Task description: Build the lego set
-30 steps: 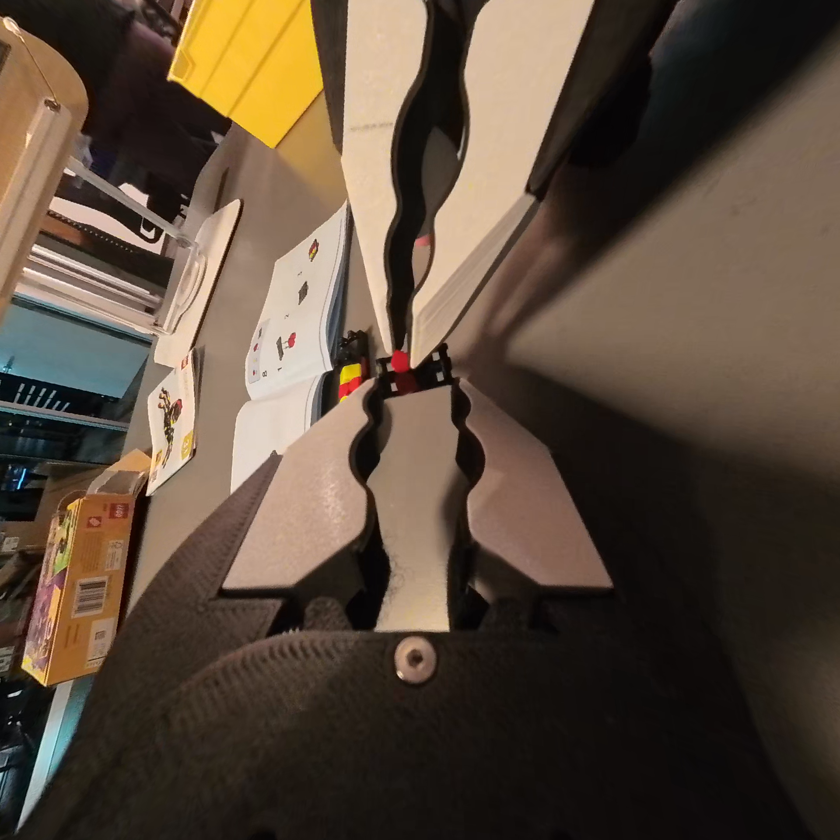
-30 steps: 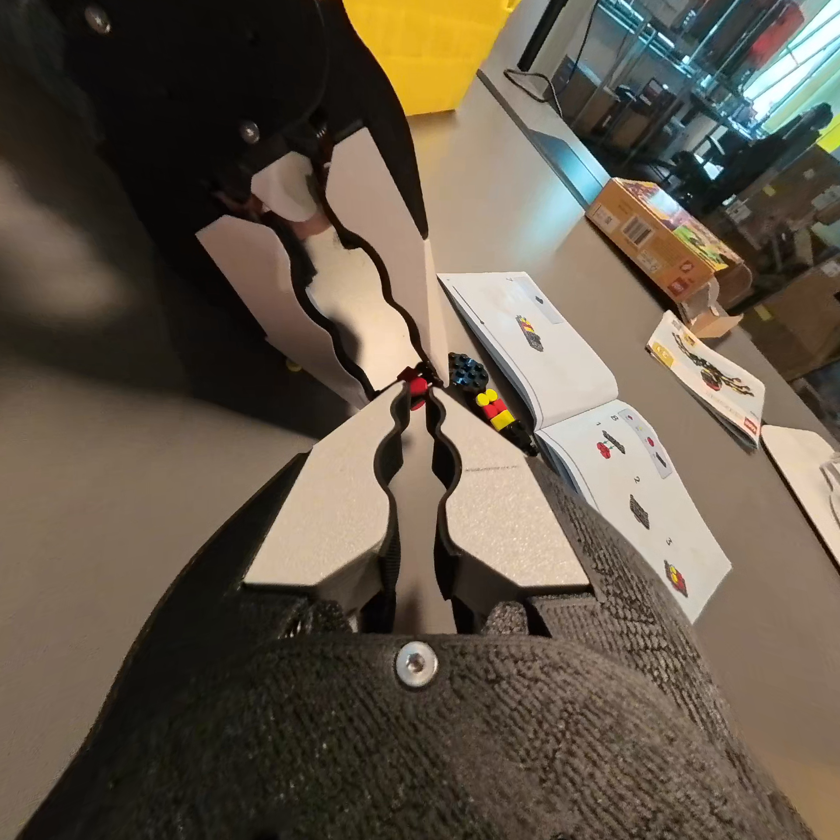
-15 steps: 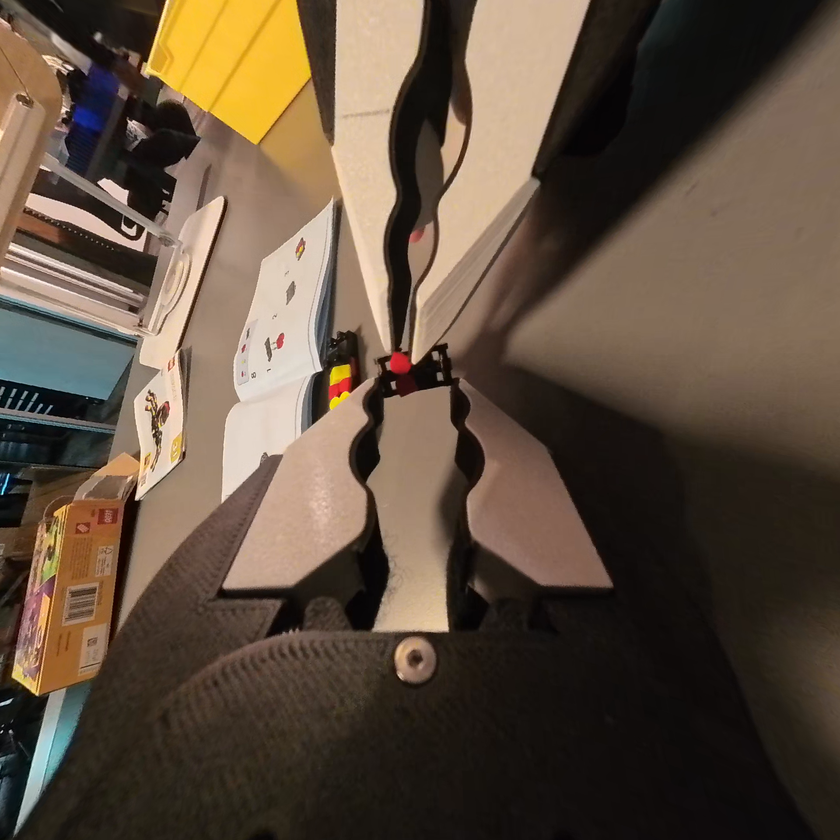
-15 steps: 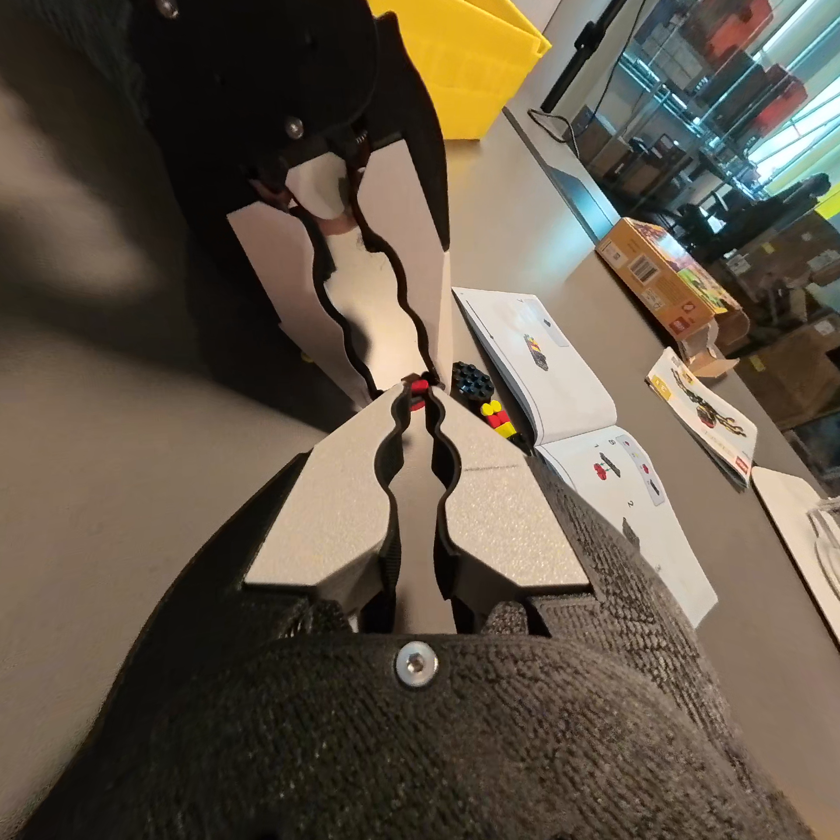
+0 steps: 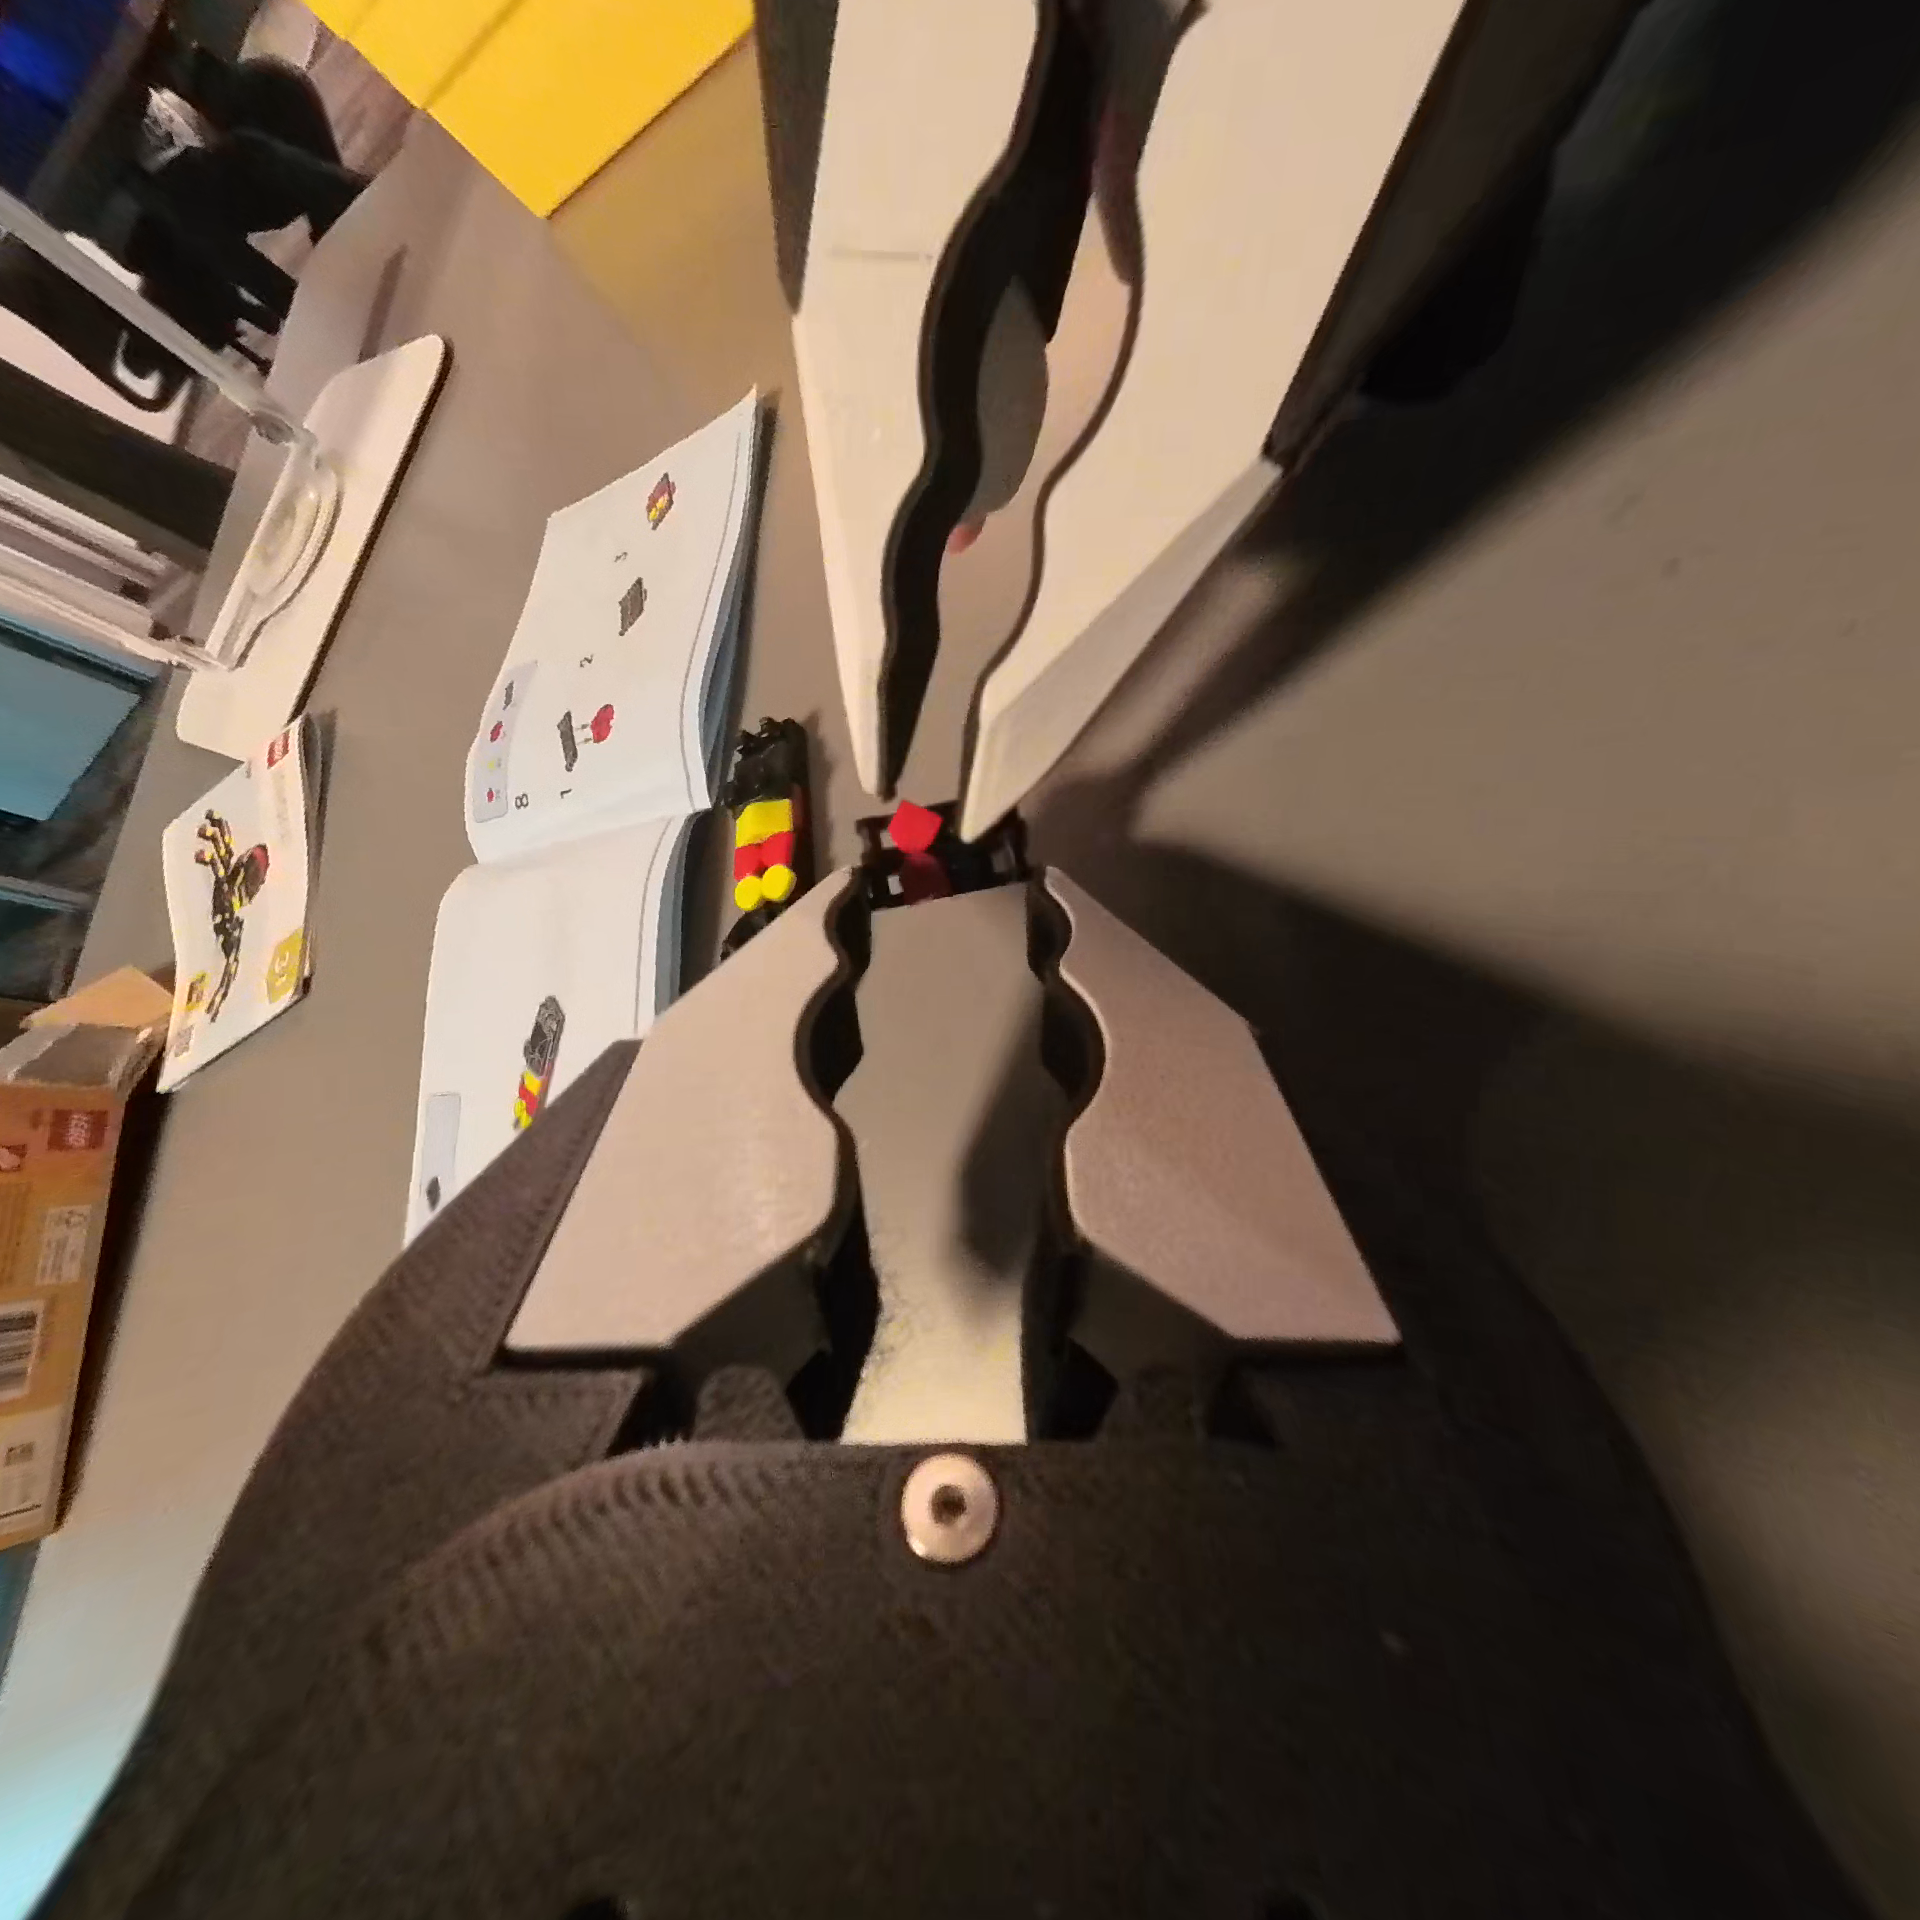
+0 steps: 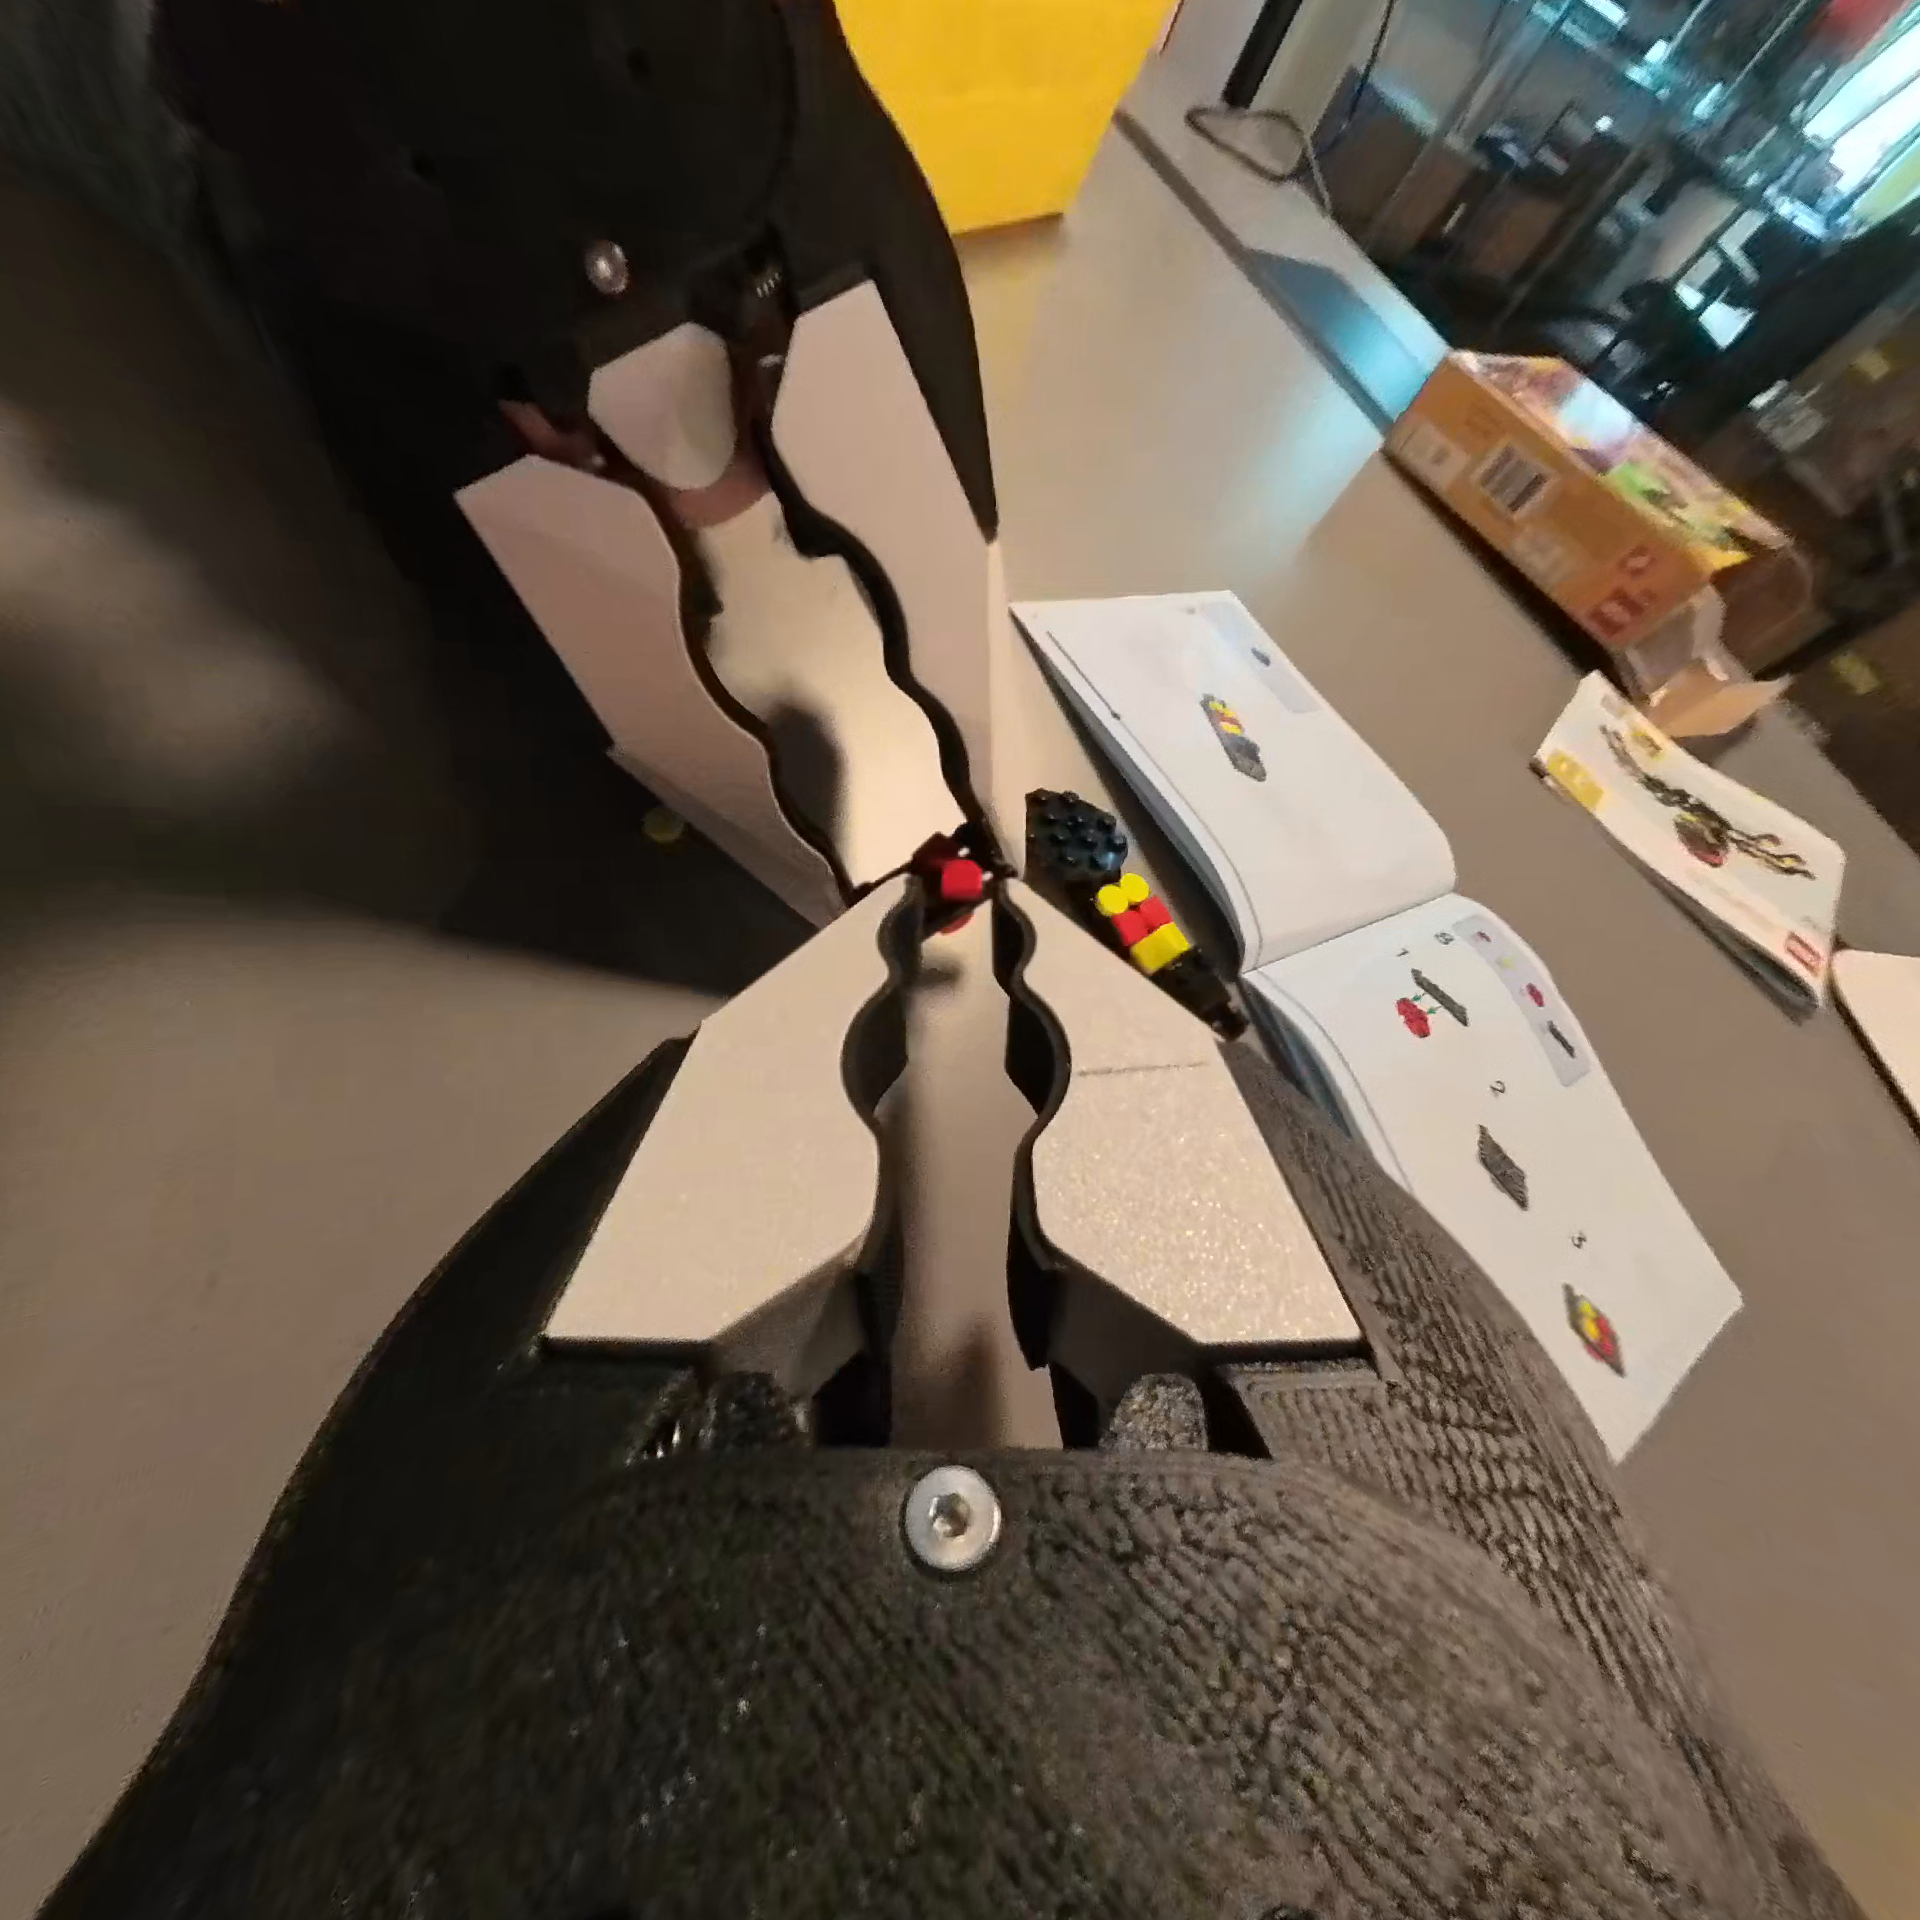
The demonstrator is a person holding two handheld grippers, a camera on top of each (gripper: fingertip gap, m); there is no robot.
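Left wrist view: left gripper [image 5: 948,883] has its jaws clamped on a small black plate [image 5: 961,871], held at the fingertips above the grey table [image 5: 1558,831]. Right gripper [image 5: 925,805] comes in from the opposite side, tips narrowed onto a small red brick [image 5: 914,828] that touches the plate's top. Just left of the plate, a black, red and yellow sub-assembly [image 5: 767,842] lies on the table beside the open instruction booklet [image 5: 613,665]. Beyond the booklet: a second leaflet [image 5: 241,904], a cardboard set box [image 5: 52,1278], a pale board [image 5: 312,540], a yellow bin [image 5: 551,94]. Right wrist view: right gripper [image 6: 961,891] is closed on the red brick [image 6: 958,881], tip to tip with the left gripper [image 6: 914,868], whose fingers are closed on the black plate, mostly hidden here. Sub-assembly [image 6: 1127,914] sits just right of the plate, touching the table, between the grippers and the open booklet [image 6: 1351,935]. Leaflet [image 6: 1704,842] and box [image 6: 1558,499] lie farther right of the booklet; yellow bin [image 6: 987,94] well behind.
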